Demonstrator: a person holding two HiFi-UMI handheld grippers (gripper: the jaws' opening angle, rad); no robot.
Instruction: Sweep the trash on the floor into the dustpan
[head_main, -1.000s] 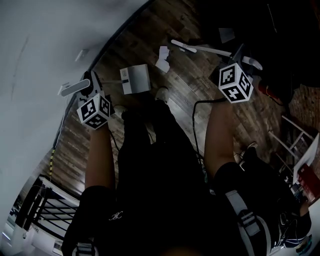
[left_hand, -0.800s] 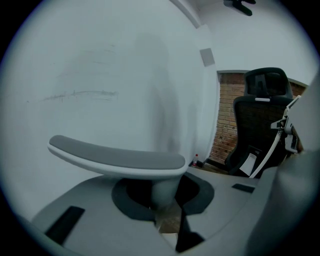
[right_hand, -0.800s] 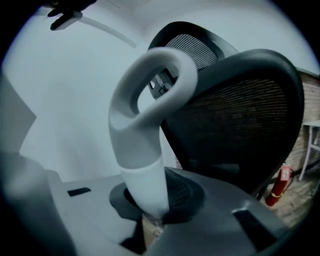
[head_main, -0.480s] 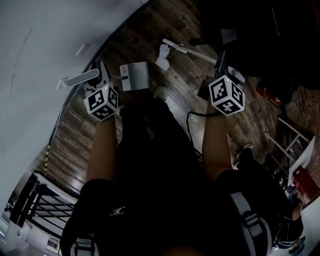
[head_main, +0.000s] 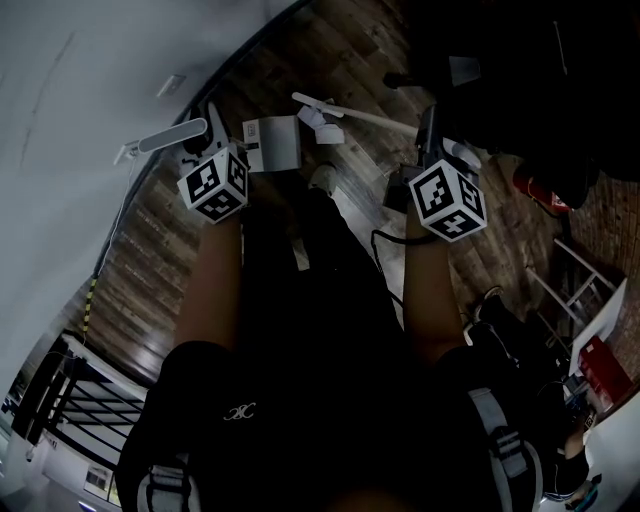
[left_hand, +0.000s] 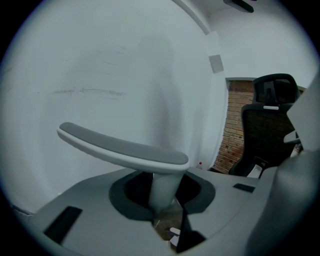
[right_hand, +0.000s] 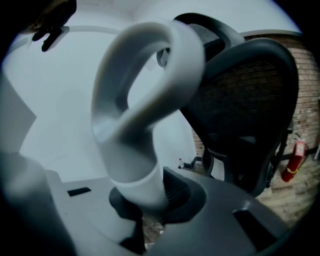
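Note:
On the wooden floor sits the white boxy dustpan (head_main: 275, 143). My left gripper (head_main: 208, 150) is shut on its upright handle, whose flat grey-topped grip (left_hand: 125, 150) crosses the left gripper view above the jaws. My right gripper (head_main: 432, 150) is shut on the broom's white loop handle (right_hand: 145, 100). The broom's long white stick (head_main: 370, 118) slants left along the floor to its head (head_main: 312, 103), just right of the dustpan. A white scrap of paper (head_main: 326, 128) lies by the broom head, close to the dustpan's right edge.
A curved white wall (head_main: 80, 80) bounds the floor at left. A black office chair (right_hand: 250, 100) stands ahead on the right, with a red fire extinguisher (right_hand: 291, 162) beside it. The person's shoe (head_main: 322, 178) is just below the dustpan. A black cable (head_main: 385, 240) runs under the right arm.
Both grippers have moved up the head view and closer together. The broom head has swung left to the dustpan, and the paper scrap now lies next to it.

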